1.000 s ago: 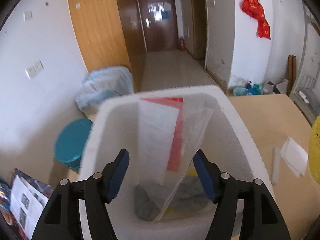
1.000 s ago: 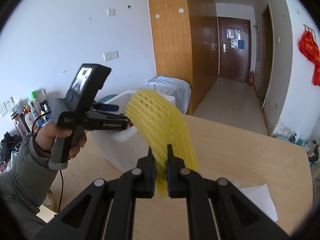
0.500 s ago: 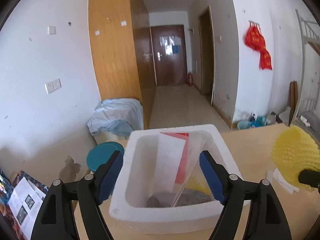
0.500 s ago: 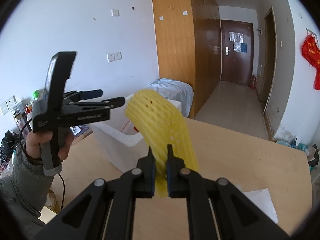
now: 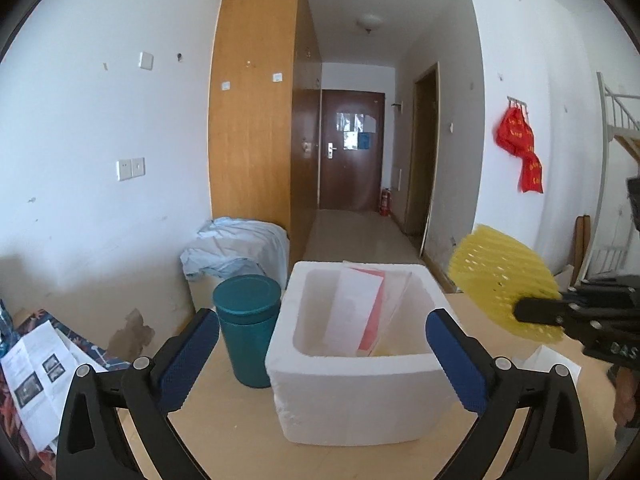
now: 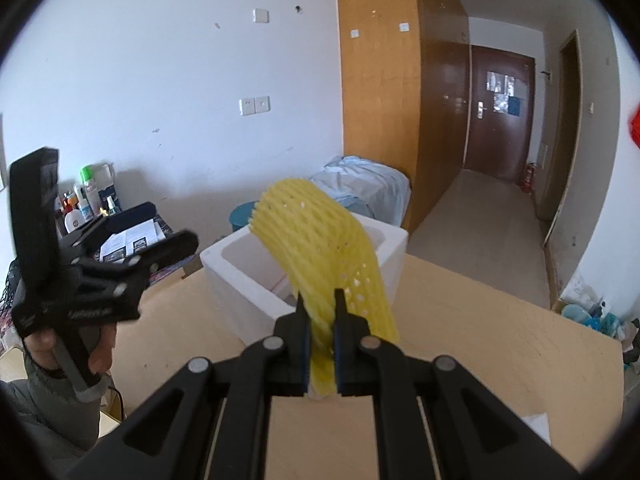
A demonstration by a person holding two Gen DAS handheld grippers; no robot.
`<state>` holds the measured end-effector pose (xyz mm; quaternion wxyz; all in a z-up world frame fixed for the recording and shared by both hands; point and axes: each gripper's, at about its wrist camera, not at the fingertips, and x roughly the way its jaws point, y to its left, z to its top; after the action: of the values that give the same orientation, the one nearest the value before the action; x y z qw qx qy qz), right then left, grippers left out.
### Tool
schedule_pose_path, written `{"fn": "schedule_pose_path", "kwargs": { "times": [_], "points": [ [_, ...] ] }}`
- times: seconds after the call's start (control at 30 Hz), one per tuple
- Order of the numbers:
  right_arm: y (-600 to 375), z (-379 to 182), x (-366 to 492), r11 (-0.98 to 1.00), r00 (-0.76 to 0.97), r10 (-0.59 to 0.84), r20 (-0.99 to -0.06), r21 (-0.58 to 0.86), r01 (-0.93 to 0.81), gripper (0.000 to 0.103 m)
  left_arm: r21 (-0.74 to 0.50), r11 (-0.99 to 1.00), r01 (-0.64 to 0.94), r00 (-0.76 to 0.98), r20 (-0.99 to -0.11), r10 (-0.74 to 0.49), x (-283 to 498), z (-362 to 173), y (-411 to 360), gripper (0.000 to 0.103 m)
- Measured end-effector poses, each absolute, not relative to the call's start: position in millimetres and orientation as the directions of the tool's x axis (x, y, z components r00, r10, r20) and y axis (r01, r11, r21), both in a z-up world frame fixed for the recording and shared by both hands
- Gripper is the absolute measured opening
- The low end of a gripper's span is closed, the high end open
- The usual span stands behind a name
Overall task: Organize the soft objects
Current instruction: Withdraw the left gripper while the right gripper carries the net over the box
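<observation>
A bin [image 5: 248, 332] stands left of the foam box [image 5: 352, 392] on the table [image 6: 500, 344].

The foam net [image 6: 320, 256] is bright yellow with a mesh pattern of small diamond holes; the foam box [image 5: 352, 376] is plain white, and inside it stands a white sheet [image 5: 352, 308] with a red sheet [image 5: 374, 320] behind it; the bin [image 5: 246, 328] beside the box is dark teal. The left gripper [image 5: 322, 356] is black with blue dotted pads [image 5: 188, 356]; the right gripper [image 6: 321, 344] is black too; the table [image 6: 480, 344] is pale wood with no pattern.
</observation>
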<state>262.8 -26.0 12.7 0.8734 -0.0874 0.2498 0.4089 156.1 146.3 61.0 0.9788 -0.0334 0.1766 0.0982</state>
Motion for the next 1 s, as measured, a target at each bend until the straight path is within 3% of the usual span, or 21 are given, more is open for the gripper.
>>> {"fn": "schedule_pose_path", "kwargs": {
  "times": [0.6,1.0],
  "points": [
    [38,2,290,0.593,0.48,0.668,-0.569,0.016,-0.805,0.011,-0.049,0.958,-0.283,0.908,-0.335,0.251,136,55,168,0.103],
    [67,-15,320,0.59,0.419,0.634,-0.65,0.057,-0.806,0.013,-0.074,0.946,-0.316,0.889,-0.372,0.268,139,47,185,0.103]
  ]
}}
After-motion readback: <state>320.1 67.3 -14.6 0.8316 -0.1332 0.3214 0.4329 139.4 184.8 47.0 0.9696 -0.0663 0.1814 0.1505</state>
